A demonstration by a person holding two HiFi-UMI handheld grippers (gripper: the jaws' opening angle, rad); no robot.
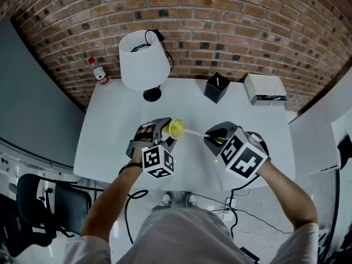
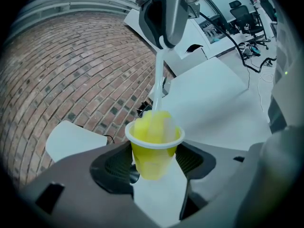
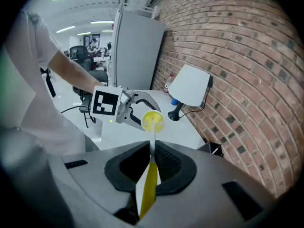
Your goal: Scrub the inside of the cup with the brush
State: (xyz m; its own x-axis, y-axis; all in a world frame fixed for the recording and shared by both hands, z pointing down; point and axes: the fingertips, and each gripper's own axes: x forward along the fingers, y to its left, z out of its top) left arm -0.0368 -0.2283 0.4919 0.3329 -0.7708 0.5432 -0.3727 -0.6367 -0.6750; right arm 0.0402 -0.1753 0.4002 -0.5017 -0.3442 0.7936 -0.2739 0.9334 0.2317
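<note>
My left gripper (image 1: 163, 133) is shut on a small yellow cup (image 1: 176, 128) with a white rim, held above the white table (image 1: 110, 125) with its mouth turned toward the right gripper. In the left gripper view the cup (image 2: 154, 144) sits between the two dark pads. The right gripper (image 1: 212, 138) is shut on the yellow-and-white handle of a brush (image 1: 193, 132). Its white shaft (image 3: 152, 139) runs straight into the cup (image 3: 153, 121), and the yellow brush head (image 2: 153, 126) fills the cup's inside. The right gripper (image 2: 164, 18) shows at the top of the left gripper view.
A white table lamp (image 1: 144, 59) stands at the back of the table, a black pen holder (image 1: 216, 87) to its right and a white box (image 1: 265, 88) at the far right. A plastic bottle (image 1: 98, 70) stands at the back left corner. An office chair (image 1: 47, 202) is lower left.
</note>
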